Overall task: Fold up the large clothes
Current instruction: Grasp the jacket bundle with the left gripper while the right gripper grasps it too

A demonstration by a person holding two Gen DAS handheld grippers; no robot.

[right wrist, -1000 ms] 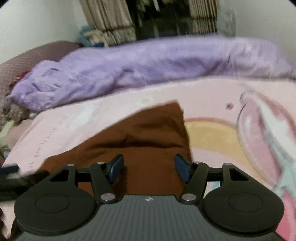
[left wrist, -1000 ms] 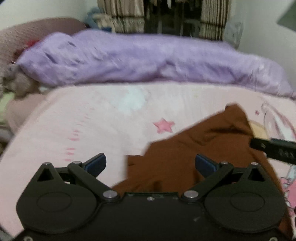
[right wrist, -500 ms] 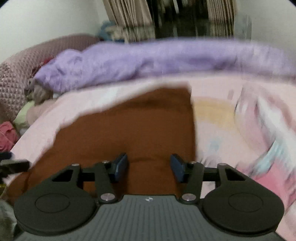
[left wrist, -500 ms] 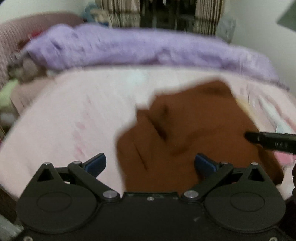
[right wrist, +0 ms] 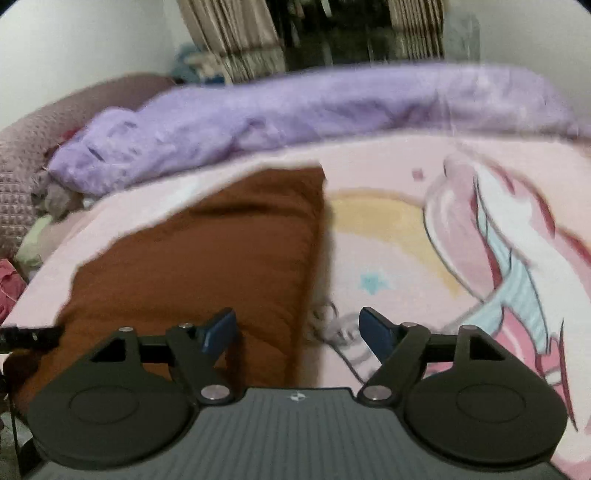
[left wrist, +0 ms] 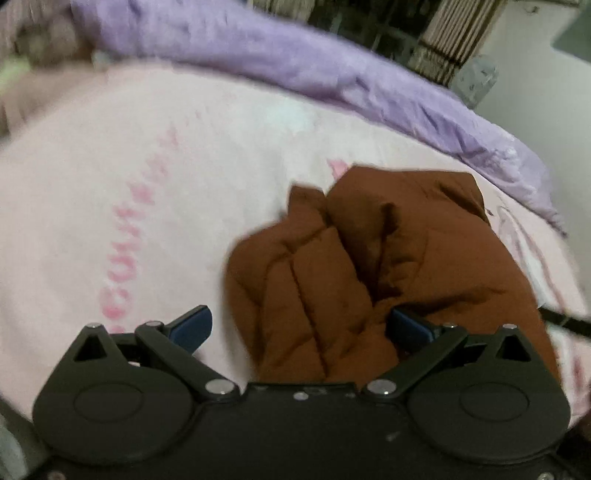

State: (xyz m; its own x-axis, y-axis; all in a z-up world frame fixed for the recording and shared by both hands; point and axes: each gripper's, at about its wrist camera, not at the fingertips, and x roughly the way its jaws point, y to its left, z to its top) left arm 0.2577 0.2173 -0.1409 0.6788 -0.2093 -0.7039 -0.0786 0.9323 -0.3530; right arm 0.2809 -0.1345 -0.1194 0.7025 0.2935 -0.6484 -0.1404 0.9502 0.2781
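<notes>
My room is dimly lit, warm and flat, with no glare and only soft shadows. In my left view everything smears with motion blur: the purple quilt (left wrist: 332,77) toward twelve o'clock and the pink sheet (left wrist: 129,192) lettering at nine are streaked. The brown garment (left wrist: 388,266) shows dark creases in its folds. My right view is softer at the rim, where the fisheye bends the wall (right wrist: 74,48) at eleven; the window (right wrist: 343,33) behind is black.
</notes>
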